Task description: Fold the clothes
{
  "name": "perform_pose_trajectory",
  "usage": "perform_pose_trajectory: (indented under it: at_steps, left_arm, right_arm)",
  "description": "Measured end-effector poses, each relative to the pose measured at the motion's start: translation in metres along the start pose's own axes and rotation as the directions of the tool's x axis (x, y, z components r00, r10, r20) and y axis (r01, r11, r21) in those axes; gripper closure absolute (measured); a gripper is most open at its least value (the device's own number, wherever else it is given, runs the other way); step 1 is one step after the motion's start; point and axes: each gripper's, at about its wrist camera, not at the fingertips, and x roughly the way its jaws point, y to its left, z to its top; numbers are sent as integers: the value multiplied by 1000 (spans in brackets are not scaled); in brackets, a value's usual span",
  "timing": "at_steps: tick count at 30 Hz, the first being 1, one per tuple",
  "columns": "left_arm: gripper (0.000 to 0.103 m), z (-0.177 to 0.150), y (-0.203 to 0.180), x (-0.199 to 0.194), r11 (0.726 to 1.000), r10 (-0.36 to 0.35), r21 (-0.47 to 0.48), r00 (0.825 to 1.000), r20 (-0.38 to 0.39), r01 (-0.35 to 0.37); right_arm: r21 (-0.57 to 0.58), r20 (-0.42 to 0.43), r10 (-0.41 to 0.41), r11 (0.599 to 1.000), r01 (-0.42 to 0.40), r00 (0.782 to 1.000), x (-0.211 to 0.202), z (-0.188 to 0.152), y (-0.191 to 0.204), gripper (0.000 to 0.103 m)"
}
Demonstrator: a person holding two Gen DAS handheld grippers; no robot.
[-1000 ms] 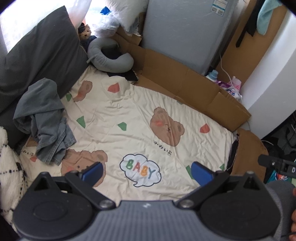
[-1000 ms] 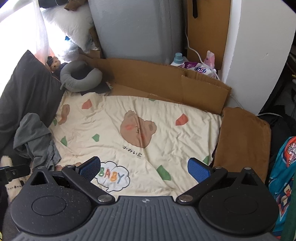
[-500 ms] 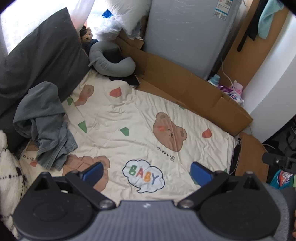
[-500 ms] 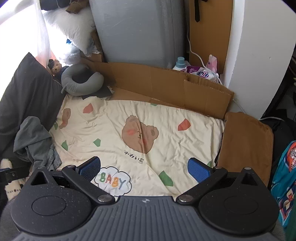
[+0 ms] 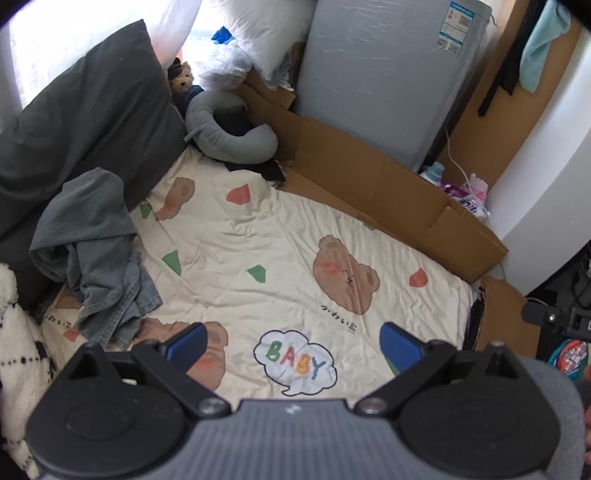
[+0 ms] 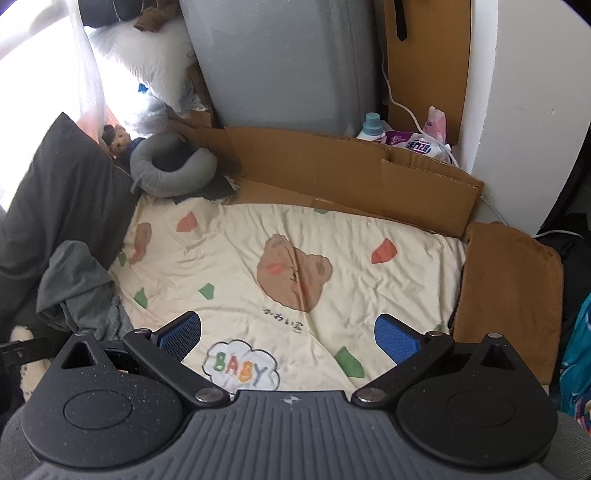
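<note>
gray clothes [image 6: 77, 291]: partly behind gripper | label text [image 5: 456, 23]: unreadable

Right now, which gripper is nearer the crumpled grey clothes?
Left. The grey clothes lie just beyond the left gripper, off its left finger; the right gripper sits further right.

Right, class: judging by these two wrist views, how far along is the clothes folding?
Done: nothing visible; the grey clothes lie in a crumpled heap at the left edge of the bear-print blanket, unfolded.
In hand: nothing; the left gripper and right gripper both have jaws wide open and empty, above the blanket.
Left: picking the heap up, spreading it flat and folding it.
</note>
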Motion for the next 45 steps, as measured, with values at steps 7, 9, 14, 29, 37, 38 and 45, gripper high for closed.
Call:
perform_pose_trajectory:
  at_steps: [7, 9, 14, 29, 37, 38, 45]
  left_arm:
    - [2, 7, 15, 3, 1000, 24, -17, 1000, -2, -24]
    - [2, 8, 18, 5, 999, 28, -19, 1000, -2, -28]
    - [2, 11, 25, 14, 999, 36, 14, 999, -12, -36]
    - [2, 30, 54, 28, 999, 24, 38, 1000, -11, -23]
    - [8, 27, 73, 29, 1000, 0, 23, 998, 70, -2]
    - [8, 29, 74, 27, 1000, 8, 23, 997, 78, -9]
    - [8, 33, 115, 29, 998, 67, -3, 993, 102, -67]
  right_arm:
    - [-10, 20, 15, 1000, -15, 1000, 2, 5, 7, 0]
    - [-15, 11, 5, 1000, -5, 1000, 5, 6, 9, 0]
    - [-24, -7, 10, 1000, -10, 1000, 16, 6, 13, 0]
    - [-3, 31, -28, 1000, 28, 999, 25, 0, 5, 0]
    - [-18, 249, -60, 998, 66, 967, 0, 3, 1, 0]
    - [-26, 267, -66, 997, 76, 962, -2, 4, 1, 0]
    - [-51, 314, -93, 992, 115, 945, -1, 8, -2, 0]
